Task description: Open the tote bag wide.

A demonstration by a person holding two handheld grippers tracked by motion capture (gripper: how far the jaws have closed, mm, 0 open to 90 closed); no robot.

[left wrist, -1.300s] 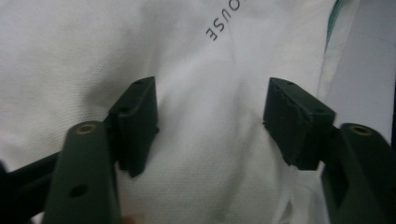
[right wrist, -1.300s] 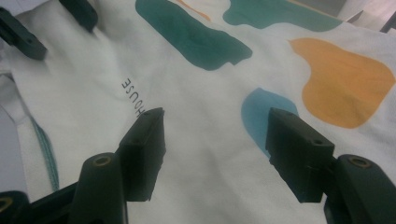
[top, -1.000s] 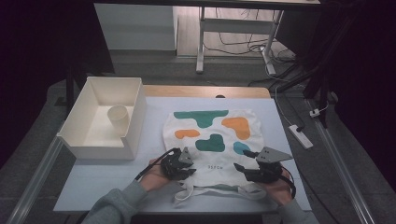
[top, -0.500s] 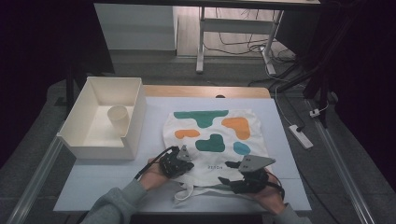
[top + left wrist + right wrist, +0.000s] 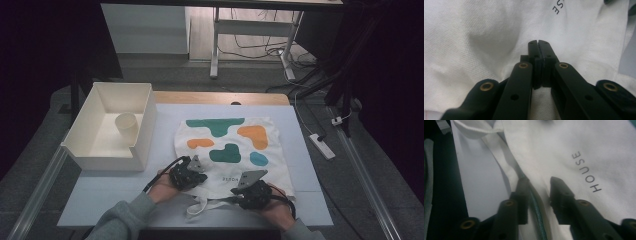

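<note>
White canvas covers the middle of the table (image 5: 115, 195): a tote bag (image 5: 235, 145) printed with teal and orange blobs lies flat, its opening and straps (image 5: 200, 207) toward the person at 6 o'clock. At about 7 o'clock from the bag's centre, the left gripper (image 5: 192, 175) rests on its near edge, jaws clenched tight together; the left gripper view shows them pressed against the cloth, though whether any fabric is pinched between them cannot be told. At about 5 o'clock, the right gripper (image 5: 245, 192) sits at the bag's opening edge, and its jaws have just been closing. The right gripper view shows them apart, straddling the hem with its teal inner seam (image 5: 535, 207), beside the printed word HOUSE (image 5: 586, 171). An open white box (image 5: 142, 117) holding a paper cup (image 5: 126, 127) stands at 9 o'clock from the bag, just beside it.
</note>
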